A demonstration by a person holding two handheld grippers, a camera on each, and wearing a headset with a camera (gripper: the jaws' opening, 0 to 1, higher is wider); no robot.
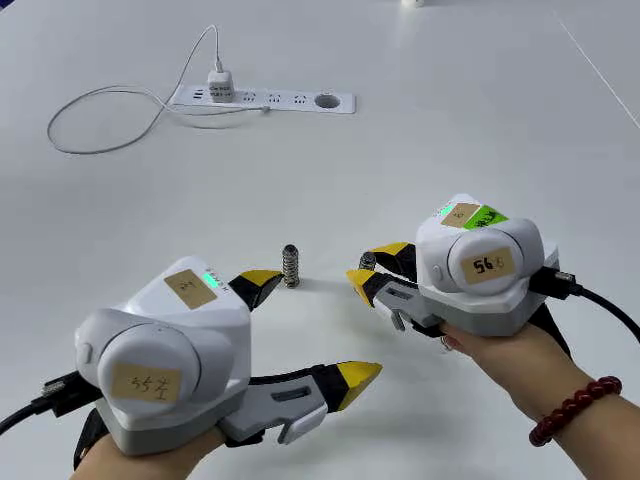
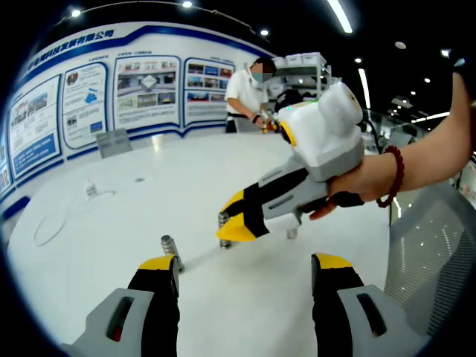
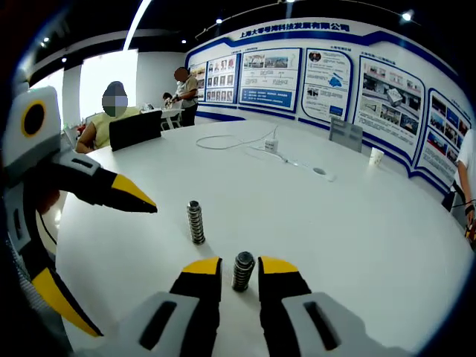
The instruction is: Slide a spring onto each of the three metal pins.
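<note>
Two grippers sit nearest, over a smooth white table [image 1: 450, 130]. Left gripper [image 1: 308, 328], at 7 o'clock in the head view, has its yellow-tipped black jaws spread wide with nothing between them. Right gripper [image 1: 374, 264], at 4 o'clock, has its jaws set narrow on either side of an upright spring [image 3: 243, 270]. In the right gripper view a thin sliver of table shows between one jaw and the coils, so the jaws flank the spring without pinching it. Whether a pin runs inside the coils cannot be told. Just beyond, near the left gripper's upper jaw tip, a second spring [image 1: 291, 265] stands upright, dark ribbed metal, apart from both grippers. Bare table lies open all around the springs. Farther off at 11 o'clock lie a flat white power strip [image 1: 290, 100], a charger [image 1: 220, 82] plugged into it, and a looping white cable [image 1: 50, 130]. A thin seam [image 1: 595, 56] crosses the table at 1 o'clock.
</note>
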